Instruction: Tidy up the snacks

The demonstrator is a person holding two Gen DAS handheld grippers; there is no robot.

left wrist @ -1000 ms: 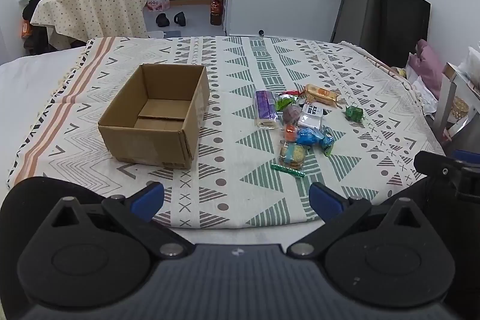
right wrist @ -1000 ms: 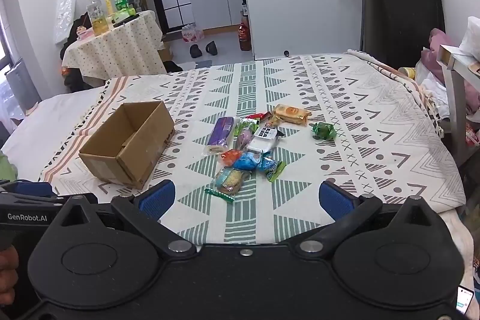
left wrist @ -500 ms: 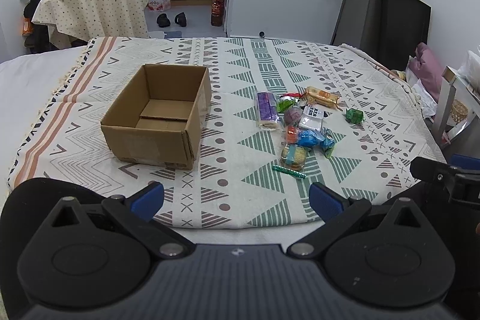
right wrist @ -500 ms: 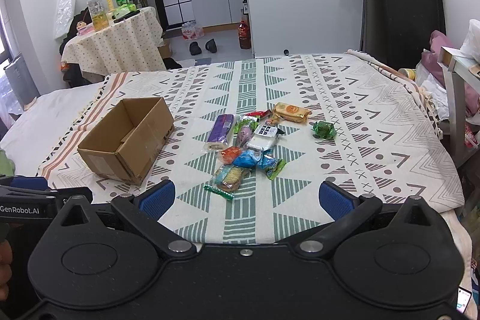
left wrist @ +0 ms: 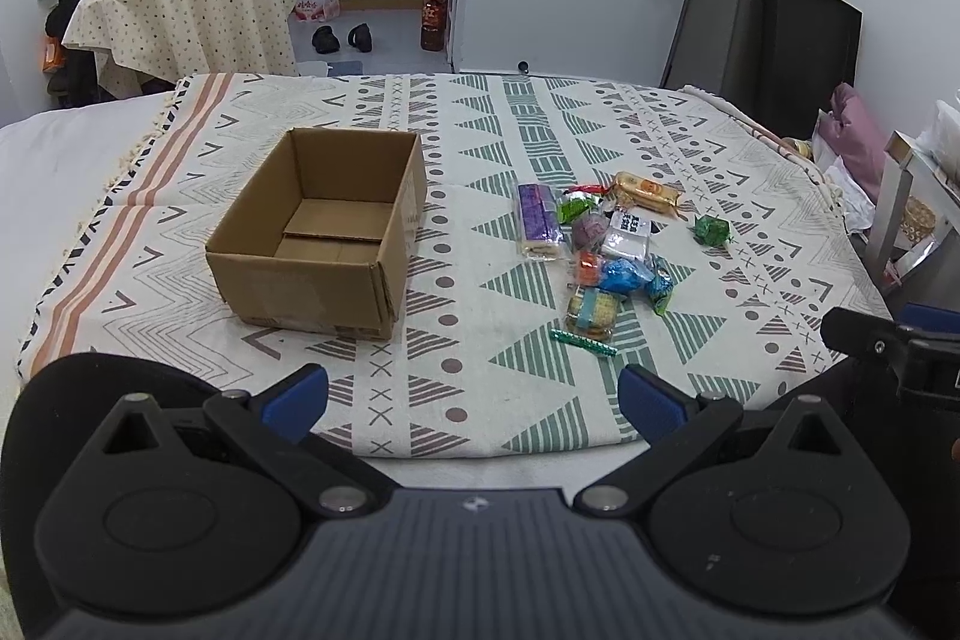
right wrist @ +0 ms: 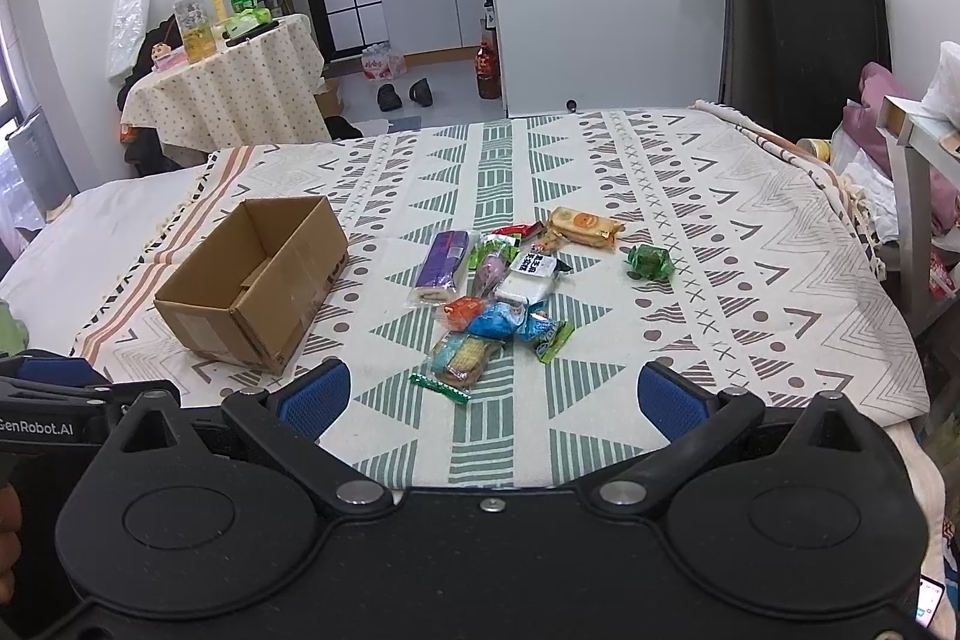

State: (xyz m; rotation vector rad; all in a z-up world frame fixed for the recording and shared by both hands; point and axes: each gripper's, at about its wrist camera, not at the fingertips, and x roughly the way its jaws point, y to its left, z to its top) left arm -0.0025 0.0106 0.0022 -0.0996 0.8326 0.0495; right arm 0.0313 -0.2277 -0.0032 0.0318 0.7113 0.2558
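Note:
An open, empty cardboard box (left wrist: 324,235) (right wrist: 255,277) sits on the left of the patterned bedspread (left wrist: 480,118). To its right lies a pile of several wrapped snacks (left wrist: 600,250) (right wrist: 504,292), among them a purple bar (left wrist: 538,220), an orange biscuit pack (right wrist: 583,225), a green candy (right wrist: 649,261) and a thin green stick (right wrist: 440,388). My left gripper (left wrist: 474,397) hangs open above the bed's near edge, holding nothing. My right gripper (right wrist: 492,397) is open too, short of the snacks.
A round table with a dotted cloth (right wrist: 228,88) carries bottles at the back left. A black panel (right wrist: 804,40) leans against the wall at the back right. A metal stand (right wrist: 906,196) and pink bedding (left wrist: 852,130) crowd the bed's right side.
Both grippers have edged slightly forward and up over the bed; the box and snacks lie as before, and both stay open.

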